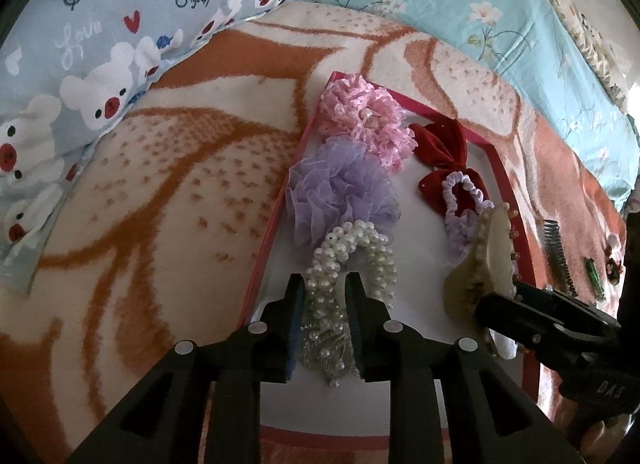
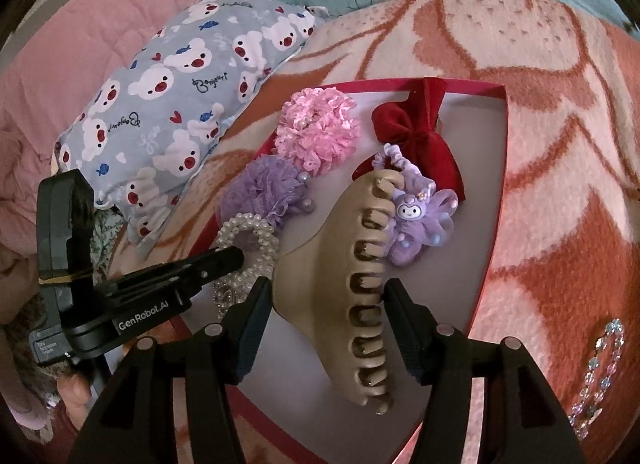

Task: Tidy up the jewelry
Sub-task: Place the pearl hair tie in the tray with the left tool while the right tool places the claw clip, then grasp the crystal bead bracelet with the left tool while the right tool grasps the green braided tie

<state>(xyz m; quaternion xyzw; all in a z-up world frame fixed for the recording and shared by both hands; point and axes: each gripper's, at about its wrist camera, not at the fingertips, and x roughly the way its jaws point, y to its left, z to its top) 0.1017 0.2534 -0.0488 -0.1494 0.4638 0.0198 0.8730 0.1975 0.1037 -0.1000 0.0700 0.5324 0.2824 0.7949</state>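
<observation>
A red-rimmed tray (image 1: 276, 220) with a white floor lies on the blanket; it also shows in the right wrist view (image 2: 498, 168). In it lie a pink scrunchie (image 1: 366, 114), a lilac scrunchie (image 1: 340, 192), a red velvet bow (image 1: 444, 144) and a purple character hair tie (image 2: 416, 220). My left gripper (image 1: 325, 284) is shut on a pearl hair piece (image 1: 352, 252) that rests on the tray floor. My right gripper (image 2: 326, 292) is shut on a beige claw clip (image 2: 344, 276) and holds it over the tray.
A bear-print pillow (image 1: 80, 64) lies to the left and a teal floral sheet (image 1: 500, 4) behind. On the blanket right of the tray lie a black spiral tie (image 1: 558, 252), a green clip (image 1: 592, 272) and a crystal bead bracelet (image 2: 600, 376).
</observation>
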